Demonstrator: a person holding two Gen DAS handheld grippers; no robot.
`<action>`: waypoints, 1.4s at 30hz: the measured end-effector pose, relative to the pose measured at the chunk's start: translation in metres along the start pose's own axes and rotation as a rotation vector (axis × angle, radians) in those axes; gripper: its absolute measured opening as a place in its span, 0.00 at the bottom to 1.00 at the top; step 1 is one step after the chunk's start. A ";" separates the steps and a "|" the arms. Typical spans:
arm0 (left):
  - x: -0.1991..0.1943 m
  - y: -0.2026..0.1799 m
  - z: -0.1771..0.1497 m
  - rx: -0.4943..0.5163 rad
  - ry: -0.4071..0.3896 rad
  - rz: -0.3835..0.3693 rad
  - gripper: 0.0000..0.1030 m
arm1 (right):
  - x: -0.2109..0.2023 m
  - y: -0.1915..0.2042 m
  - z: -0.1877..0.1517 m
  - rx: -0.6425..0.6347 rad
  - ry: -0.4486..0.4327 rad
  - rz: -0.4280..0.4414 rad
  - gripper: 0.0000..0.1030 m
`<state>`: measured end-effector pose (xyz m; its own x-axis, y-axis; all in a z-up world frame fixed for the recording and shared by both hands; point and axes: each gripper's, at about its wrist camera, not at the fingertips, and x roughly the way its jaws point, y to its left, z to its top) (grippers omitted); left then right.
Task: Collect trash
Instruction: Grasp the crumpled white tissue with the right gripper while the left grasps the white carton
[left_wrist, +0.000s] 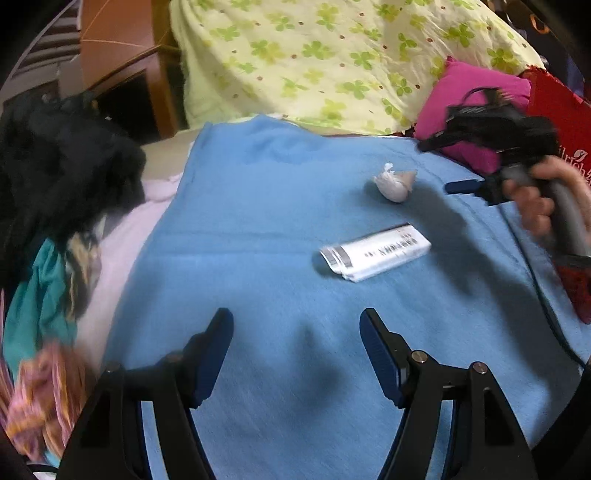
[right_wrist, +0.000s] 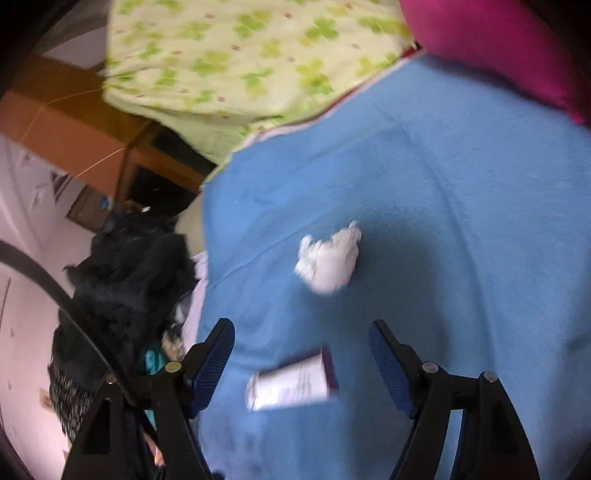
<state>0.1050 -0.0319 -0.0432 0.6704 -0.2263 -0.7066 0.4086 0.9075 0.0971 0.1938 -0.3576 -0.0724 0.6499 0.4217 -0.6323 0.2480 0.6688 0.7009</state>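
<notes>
- Hovering over the blanket (left_wrist: 258, 206), left gripper (left_wrist: 295, 350) has jaws spread, nothing between them; angled down toward the trash, likely lining up a pick.
- Right gripper (right_wrist: 301, 363) also spread and empty; in the left view it sits at the right edge, a hand (left_wrist: 535, 206) on its grip.
- Tissue wad (left_wrist: 394, 184) lies on the blanket just beside the right gripper's tip, probably its target.
- Folded paper (left_wrist: 375, 253) with printed label lies flat nearer the left gripper, apart from the wad; in the blurred right view it may be a small carton, hard to tell.
- Red bag (left_wrist: 561, 110) at far right, maybe the trash holder; contents not visible.
- Clothes pile (left_wrist: 66, 166) at left, pink pillow (left_wrist: 469, 107) behind.
</notes>
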 end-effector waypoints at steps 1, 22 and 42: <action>0.005 0.004 0.004 0.007 0.002 -0.002 0.69 | 0.020 -0.003 0.010 0.010 0.002 -0.024 0.75; 0.104 -0.043 0.074 0.236 0.030 -0.358 0.82 | 0.005 0.010 0.001 -0.242 -0.160 -0.177 0.23; 0.114 -0.083 0.052 0.260 0.202 -0.335 0.42 | -0.138 -0.004 -0.141 -0.393 -0.228 -0.250 0.22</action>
<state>0.1797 -0.1516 -0.0954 0.3513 -0.3951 -0.8488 0.7412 0.6712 -0.0056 0.0019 -0.3320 -0.0342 0.7566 0.1048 -0.6455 0.1557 0.9298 0.3334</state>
